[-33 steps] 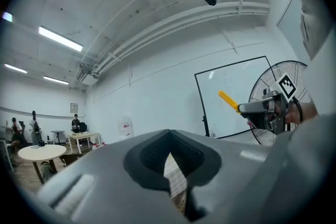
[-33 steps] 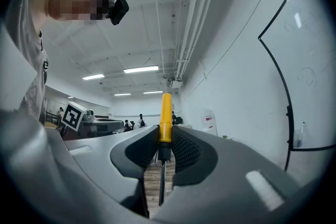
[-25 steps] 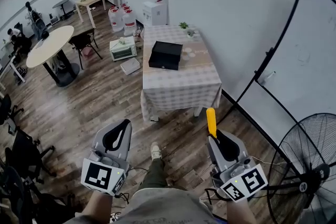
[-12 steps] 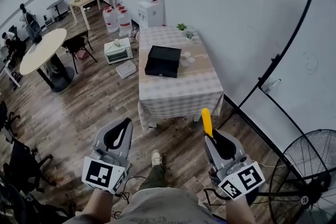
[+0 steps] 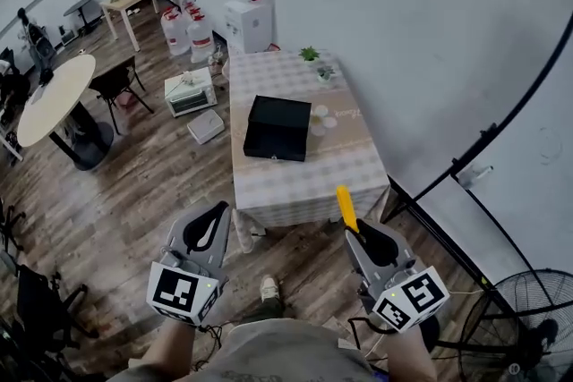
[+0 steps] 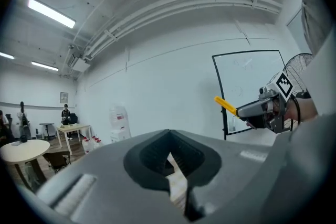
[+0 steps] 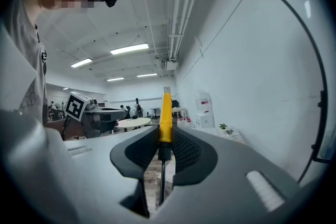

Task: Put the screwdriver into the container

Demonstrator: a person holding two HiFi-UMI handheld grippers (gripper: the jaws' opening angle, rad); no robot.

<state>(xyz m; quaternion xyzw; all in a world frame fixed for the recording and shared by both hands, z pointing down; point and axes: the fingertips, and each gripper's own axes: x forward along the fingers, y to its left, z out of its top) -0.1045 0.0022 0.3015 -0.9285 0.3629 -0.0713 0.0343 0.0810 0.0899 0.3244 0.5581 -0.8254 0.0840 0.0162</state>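
Table [image 5: 288, 185] nearer now; right claw [image 5: 352, 231] clamps screwdriver [image 5: 344, 203], left claw [image 6: 169, 134] seemingly closed, empty.

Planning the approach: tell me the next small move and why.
Probably carry the right gripper forward toward the black container on the table: its jaws are shut on the screwdriver, yellow handle sticking out, and the container lies well ahead of it.

The container [image 5: 279, 128] lies on the desk [image 5: 309, 179], left of its middle, with small plants [image 5: 309, 54] at the far end. The left hand-held gripper [image 5: 217, 210] and right hand-held gripper [image 5: 352, 233] hang over the floor [image 5: 134, 192] before the desk's near edge. The screwdriver [image 5: 346, 207] is between the right one's jaws.
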